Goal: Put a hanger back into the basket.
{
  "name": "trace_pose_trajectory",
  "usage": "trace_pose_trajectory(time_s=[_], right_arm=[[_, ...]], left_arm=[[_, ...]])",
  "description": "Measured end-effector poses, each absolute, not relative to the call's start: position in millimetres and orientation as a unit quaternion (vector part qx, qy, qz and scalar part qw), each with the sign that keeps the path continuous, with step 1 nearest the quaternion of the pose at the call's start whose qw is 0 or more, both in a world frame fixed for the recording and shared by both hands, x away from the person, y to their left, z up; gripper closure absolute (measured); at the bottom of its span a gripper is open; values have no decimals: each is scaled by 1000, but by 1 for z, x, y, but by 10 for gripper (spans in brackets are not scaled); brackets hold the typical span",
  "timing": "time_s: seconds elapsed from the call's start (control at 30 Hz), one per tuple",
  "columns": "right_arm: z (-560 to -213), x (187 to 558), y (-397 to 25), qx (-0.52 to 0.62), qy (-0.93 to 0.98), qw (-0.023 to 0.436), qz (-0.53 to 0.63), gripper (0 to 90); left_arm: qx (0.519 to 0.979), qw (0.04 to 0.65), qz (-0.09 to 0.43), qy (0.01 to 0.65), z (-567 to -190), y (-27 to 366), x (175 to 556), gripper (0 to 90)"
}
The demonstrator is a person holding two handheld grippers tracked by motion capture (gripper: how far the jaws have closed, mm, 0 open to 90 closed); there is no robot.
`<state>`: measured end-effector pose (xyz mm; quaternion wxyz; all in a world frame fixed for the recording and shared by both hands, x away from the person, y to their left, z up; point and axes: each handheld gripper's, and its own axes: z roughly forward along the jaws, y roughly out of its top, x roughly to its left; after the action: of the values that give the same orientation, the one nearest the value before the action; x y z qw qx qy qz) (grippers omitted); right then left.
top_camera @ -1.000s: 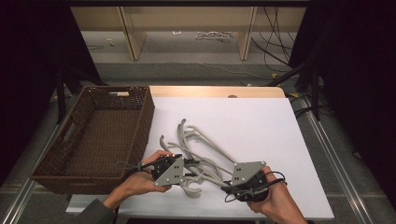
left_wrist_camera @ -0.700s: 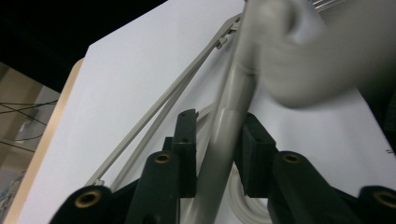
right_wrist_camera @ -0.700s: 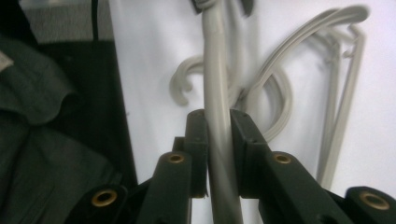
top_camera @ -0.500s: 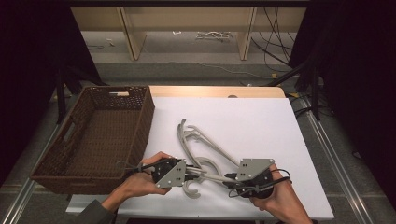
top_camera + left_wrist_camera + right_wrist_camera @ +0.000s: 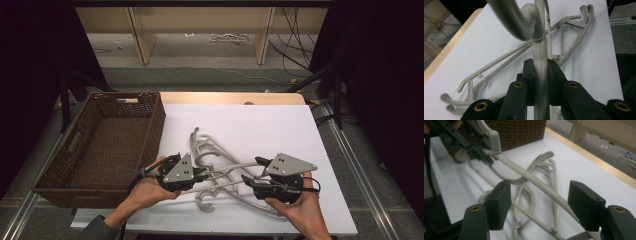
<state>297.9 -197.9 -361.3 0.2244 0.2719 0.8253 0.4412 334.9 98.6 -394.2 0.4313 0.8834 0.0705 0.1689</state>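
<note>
Hangers [image 5: 220, 167] of grey plastic lie tangled in a pile at the near middle of the white surface [image 5: 280, 130], just right of the brown wicker basket [image 5: 107, 145]. One hanger [image 5: 540, 75] is pinched by the left claw [image 5: 202, 173]: its jaws are closed on the thin bar, as the left gripper view makes plain, with the hook [image 5: 529, 23] curving up just beyond them. The right claw [image 5: 250, 182] stands with its jaws spread wide, a grey arm [image 5: 544, 187] of that hanger running between them untouched.

Counting is uncertain because the arms overlap; at least three hangers appear in the pile, perhaps four. There is one basket, and it holds only a small pale stick [image 5: 127, 100] at its far end. Two claws are at work.

The main risk seems to be the tangle itself. If the gripped hanger is lifted toward the basket, its hook or notches may catch a neighbour and drag the whole pile along, or off the near edge. The narrow, smooth bar could also twist or slip in the left jaws unless the right claw steadies it.
</note>
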Motion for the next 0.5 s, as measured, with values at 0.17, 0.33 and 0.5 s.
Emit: trace_pose_trajectory(time_s=[0.17,0.33,0.5], right_arm=[[-365,297,-197,286,811,236,453,330],[-369,293,-192,287,806,240,458,321],[-373,291,-192,289,805,242,459,322]], left_arm=[[886,415,187,92,-389,101,335,799],[890,404,181,113,-391,103,337,802],[884,413,163,146,-388,110,342,802]])
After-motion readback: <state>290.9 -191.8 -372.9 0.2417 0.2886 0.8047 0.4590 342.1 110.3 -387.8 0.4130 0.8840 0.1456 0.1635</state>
